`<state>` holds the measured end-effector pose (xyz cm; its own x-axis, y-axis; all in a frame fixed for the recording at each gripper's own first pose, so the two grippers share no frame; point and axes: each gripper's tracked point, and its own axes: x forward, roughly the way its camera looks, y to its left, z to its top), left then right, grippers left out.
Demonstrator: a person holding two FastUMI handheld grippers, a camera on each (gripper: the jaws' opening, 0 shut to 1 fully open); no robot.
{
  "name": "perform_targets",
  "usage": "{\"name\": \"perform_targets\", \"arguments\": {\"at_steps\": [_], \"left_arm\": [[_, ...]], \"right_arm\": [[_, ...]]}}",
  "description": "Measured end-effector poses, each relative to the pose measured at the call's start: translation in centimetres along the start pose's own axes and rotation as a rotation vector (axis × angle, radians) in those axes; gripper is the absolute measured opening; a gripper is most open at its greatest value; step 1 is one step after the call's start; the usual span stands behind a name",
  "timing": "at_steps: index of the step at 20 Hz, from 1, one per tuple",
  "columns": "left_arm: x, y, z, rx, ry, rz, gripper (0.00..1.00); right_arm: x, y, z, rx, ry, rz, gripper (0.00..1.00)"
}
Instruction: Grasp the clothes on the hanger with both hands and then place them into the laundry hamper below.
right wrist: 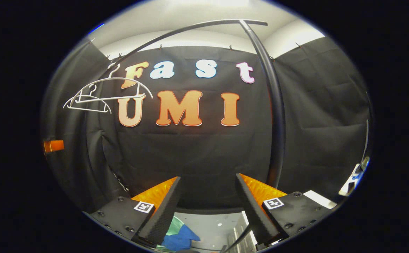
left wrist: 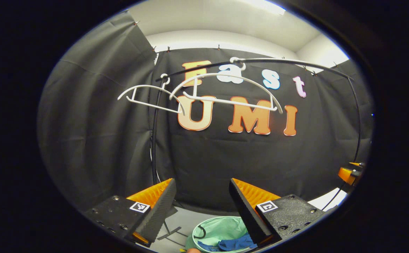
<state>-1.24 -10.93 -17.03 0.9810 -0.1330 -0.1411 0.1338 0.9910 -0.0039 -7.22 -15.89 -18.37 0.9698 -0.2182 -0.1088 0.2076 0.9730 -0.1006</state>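
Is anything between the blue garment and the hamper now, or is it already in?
Nothing visible stands between them: the blue garment already lies in the green hamper below. Both white hangers on the rail hang bare, and both grippers' jaws are open.

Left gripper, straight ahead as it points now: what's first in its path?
Probably nothing before the black cloth wall. The left gripper has open jaws aimed at bare cloth; the white hangers hang above that line. Depth unclear.

Left gripper [left wrist: 201, 203] jaws spread apart, right gripper [right wrist: 208, 203] jaws likewise, both empty
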Motion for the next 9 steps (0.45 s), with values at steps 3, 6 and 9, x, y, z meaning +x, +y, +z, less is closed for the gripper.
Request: {"name": "perform_targets", "arguments": {"at_steps": [3,6,9], "left_arm": [[0.4,1.8,2.1,0.029,-0.046,0.041,0.93],[0.2,2.0,2.5,0.046,-0.061,0.052,0.95],[0.3,1.9,2.5,0.038,-0.064,0.040,0.93]], "right_arm": [[0.5,0.1,1.5,0.003,-0.008,0.016,1.00],[0.8,0.6,2.5,-0.009,-0.034,0.015,1.00],[1.0,1.6,2.7,-0.031,-0.038,0.029,0.89]]}}
